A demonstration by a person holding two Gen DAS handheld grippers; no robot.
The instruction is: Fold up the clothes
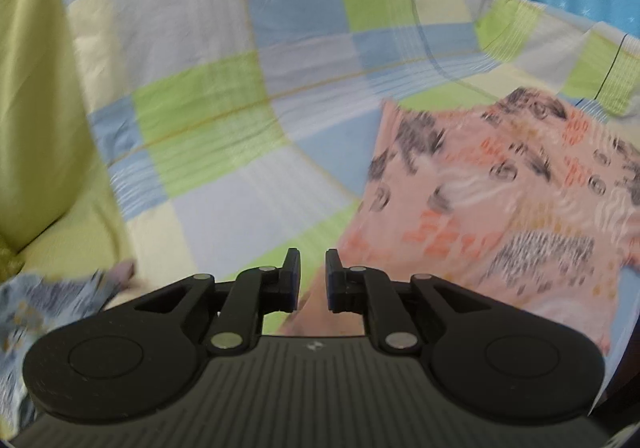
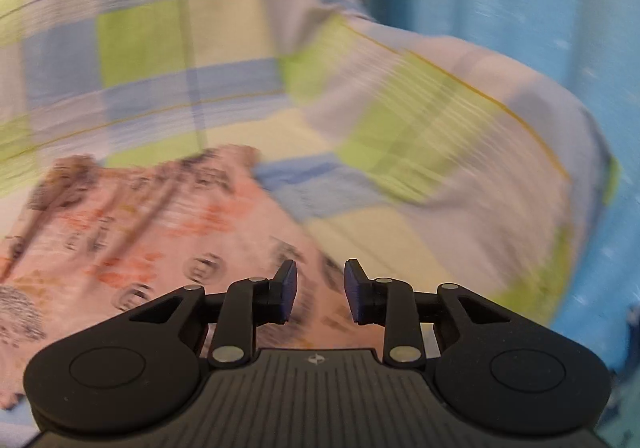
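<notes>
Pink printed garment (image 1: 500,188) lying on the checked bedsheet (image 1: 240,108), both grippers hovering empty.

The garment is sitting right of the left gripper (image 1: 313,280) and left of the right gripper (image 2: 320,292) (views blurred); its long axis is running away from the cameras. Both sets of fingers are standing apart, gripping nothing.

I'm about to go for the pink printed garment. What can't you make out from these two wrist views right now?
- Pink printed garment: its near and right edges are cut off in the left wrist view by the left gripper and the frame.
- Same garment in the right wrist view: motion blur smears print and edges; the right gripper hides its near part.
- Blue patterned cloth: cut by the left edge, blurred; its kind is unreadable.
</notes>
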